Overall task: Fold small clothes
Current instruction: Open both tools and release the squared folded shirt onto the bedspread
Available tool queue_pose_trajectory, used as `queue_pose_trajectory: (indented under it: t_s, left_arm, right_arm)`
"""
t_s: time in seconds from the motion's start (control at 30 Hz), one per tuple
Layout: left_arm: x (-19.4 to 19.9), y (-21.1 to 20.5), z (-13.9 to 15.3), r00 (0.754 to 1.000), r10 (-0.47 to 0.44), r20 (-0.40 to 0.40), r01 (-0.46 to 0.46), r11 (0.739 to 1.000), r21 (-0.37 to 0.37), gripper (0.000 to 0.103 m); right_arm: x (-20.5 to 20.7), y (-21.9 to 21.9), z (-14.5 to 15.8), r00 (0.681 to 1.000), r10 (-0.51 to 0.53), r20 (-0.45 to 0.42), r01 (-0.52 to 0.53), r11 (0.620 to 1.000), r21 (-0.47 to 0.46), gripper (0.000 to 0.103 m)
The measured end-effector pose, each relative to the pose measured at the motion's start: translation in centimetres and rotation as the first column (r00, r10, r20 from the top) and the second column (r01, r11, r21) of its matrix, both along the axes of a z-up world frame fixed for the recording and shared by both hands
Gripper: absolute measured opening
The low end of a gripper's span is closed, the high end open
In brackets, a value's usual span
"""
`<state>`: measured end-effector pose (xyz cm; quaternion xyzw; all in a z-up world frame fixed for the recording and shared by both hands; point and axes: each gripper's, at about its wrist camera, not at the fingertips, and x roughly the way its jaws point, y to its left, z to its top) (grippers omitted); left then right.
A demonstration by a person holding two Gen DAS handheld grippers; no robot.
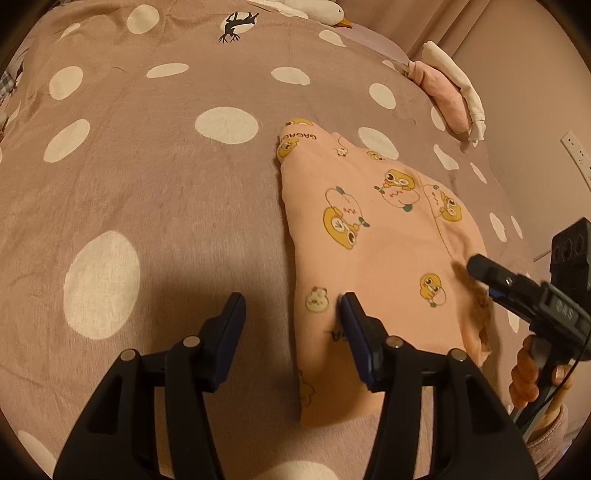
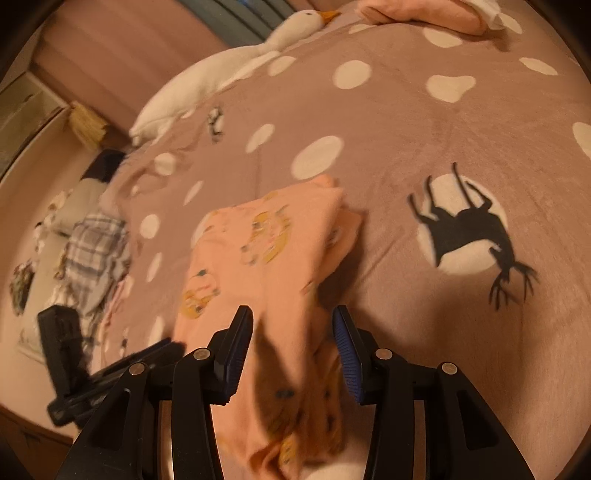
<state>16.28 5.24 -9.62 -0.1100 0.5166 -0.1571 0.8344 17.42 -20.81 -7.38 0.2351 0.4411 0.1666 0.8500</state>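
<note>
A small pink garment [image 1: 373, 236] printed with yellow cartoon figures lies folded lengthwise on the spotted bedspread [image 1: 147, 155]. My left gripper [image 1: 291, 306] hangs open over its near left edge. One finger is above the fabric, the other above bare bedspread, and neither pad presses. My right gripper [image 2: 291, 321] is also open and straddles the near end of the garment [image 2: 273, 236], which lies loose and rumpled under its fingers. In the left wrist view the right gripper [image 1: 480, 267] comes in from the right, held by a hand [image 1: 528, 373]. The left gripper [image 2: 166, 349] shows at the lower left of the right wrist view.
A white goose plush [image 2: 280, 33] lies at the far edge of the bed. A stack of folded pink and white clothes [image 1: 450, 88] sits at the far right corner. A plaid garment [image 2: 96, 251] and other clothes lie to the left. A wall socket [image 1: 576, 147] is on the right.
</note>
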Motion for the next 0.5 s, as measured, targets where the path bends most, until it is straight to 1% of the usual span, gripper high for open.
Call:
queue_pose_trajectory:
  t_s: [0.03, 0.07, 0.17, 0.33, 0.5]
  left_arm:
    - [-0.2, 0.0, 0.0, 1.0, 0.0, 0.002, 0.0, 1.0, 0.004, 0.053]
    - [-0.4, -0.1, -0.1, 1.0, -0.002, 0.005, 0.001, 1.0, 0.008, 0.053]
    - [-0.9, -0.3, -0.4, 1.0, -0.005, 0.006, 0.005, 1.0, 0.024, 0.054]
    - [-1.6, -0.4, -0.4, 1.0, -0.01, 0.015, 0.01, 0.999, 0.043, 0.054]
    - [-2.6, -0.4, -0.6, 1.0, -0.018, 0.013, 0.017, 0.998, 0.064, 0.055]
  right_arm:
    - [-0.4, 0.2, 0.1, 1.0, 0.012, 0.009, -0.012, 1.0, -0.006, 0.053]
    - [-0.7, 0.5, 0.1, 1.0, 0.023, 0.016, -0.023, 1.0, -0.017, 0.054]
    - [-1.3, 1.4, -0.2, 0.999, 0.052, 0.014, -0.05, 0.995, -0.087, 0.054]
    - [-1.3, 2.3, -1.1, 0.998, 0.055, -0.012, -0.057, 0.977, -0.207, 0.054]
    - [-2.1, 2.3, -1.2, 0.998, 0.057, -0.007, -0.057, 0.975, -0.214, 0.054]
